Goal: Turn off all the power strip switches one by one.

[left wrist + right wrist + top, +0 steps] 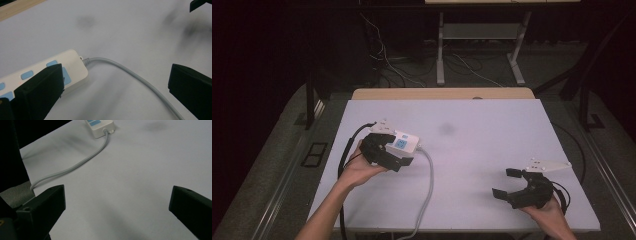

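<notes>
In the lower right of the high view, the right hand-held gripper hovers above bare table with its jaws spread wide and nothing between them. Toward the left centre, the left hand-held gripper is also wide open and empty, one jaw over the end of a white power strip. The strip lies flat there, its grey cord curling down to the table's near edge. The strip looks rigid, light and smooth-cased, probably best gripped across its narrow sides; the cord is limp and would drag behind.
</notes>
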Tool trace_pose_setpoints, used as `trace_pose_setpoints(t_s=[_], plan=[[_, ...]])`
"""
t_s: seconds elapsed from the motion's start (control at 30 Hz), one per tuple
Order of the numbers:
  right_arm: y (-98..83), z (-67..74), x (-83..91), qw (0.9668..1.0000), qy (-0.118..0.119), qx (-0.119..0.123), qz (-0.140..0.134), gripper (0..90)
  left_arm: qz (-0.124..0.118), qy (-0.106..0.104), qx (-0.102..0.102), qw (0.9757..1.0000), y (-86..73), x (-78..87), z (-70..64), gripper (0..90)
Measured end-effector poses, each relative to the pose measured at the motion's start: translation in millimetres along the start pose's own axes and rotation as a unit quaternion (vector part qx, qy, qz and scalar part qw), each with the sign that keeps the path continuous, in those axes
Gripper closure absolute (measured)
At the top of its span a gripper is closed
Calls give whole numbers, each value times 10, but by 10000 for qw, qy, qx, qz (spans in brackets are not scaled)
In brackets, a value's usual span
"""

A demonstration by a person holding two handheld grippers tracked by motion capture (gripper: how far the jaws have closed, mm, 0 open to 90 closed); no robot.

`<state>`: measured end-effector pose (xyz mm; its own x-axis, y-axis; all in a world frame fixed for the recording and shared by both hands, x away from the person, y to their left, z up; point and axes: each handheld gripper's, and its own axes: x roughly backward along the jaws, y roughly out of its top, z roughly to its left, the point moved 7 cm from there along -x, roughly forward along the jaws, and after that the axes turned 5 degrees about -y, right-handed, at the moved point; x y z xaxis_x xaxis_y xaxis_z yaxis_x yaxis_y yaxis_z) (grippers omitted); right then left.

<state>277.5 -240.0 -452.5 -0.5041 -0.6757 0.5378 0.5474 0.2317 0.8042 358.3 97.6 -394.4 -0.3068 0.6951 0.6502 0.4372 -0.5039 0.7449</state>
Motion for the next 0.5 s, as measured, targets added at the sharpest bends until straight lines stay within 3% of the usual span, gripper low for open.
trace_pose_setpoints(t_s=[0.5], plan=[[-7,0,-10,10000,6,27,24,6,74,105,-9,9999,177,-18,224,0]])
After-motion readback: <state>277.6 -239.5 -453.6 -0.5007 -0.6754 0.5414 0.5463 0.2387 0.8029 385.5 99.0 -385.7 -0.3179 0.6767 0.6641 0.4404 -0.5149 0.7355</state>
